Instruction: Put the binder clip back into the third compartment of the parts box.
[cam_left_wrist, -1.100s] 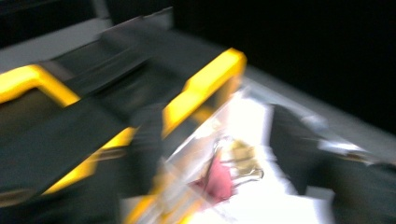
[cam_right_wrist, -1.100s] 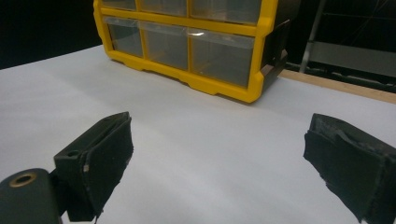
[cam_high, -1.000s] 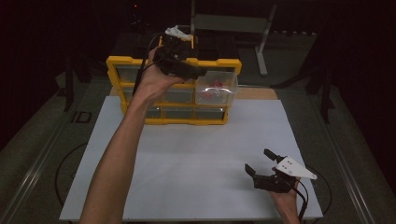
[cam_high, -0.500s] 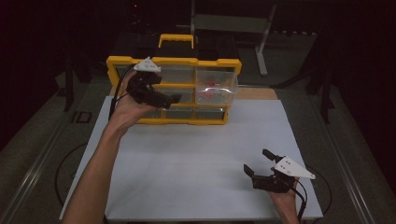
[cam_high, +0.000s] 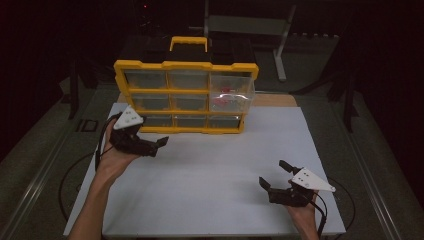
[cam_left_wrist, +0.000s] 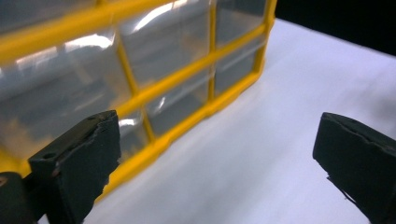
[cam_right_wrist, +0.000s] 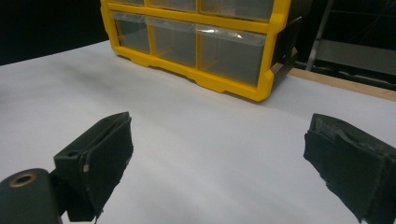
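A yellow drawer organizer (cam_high: 185, 65) with clear drawers stands at the back of the white table board (cam_high: 225, 165). Its middle right drawer (cam_high: 231, 97) sticks out a little, with red pieces inside. My left gripper (cam_high: 158, 146) hovers low in front of the organizer's lower left corner, pointing right. Its jaws have just been opening and stand open with nothing between them. In the left gripper view the organizer (cam_left_wrist: 187, 74) lies close beyond the left gripper (cam_left_wrist: 217, 126). My right gripper (cam_high: 273, 174) rests open and empty near the board's front right. The right gripper view shows the right gripper (cam_right_wrist: 219, 126) facing the organizer (cam_right_wrist: 233, 88).
A yellow carry handle (cam_high: 189, 42) tops the organizer. A metal stand (cam_high: 280, 55) is behind it in the dark. Cables (cam_high: 75, 175) loop on the floor left of the board. A wooden strip (cam_high: 272, 99) edges the board at the back right.
My left hand came down from the top of the organizer to its lower left front, close to the board. The right gripper stayed where it was.
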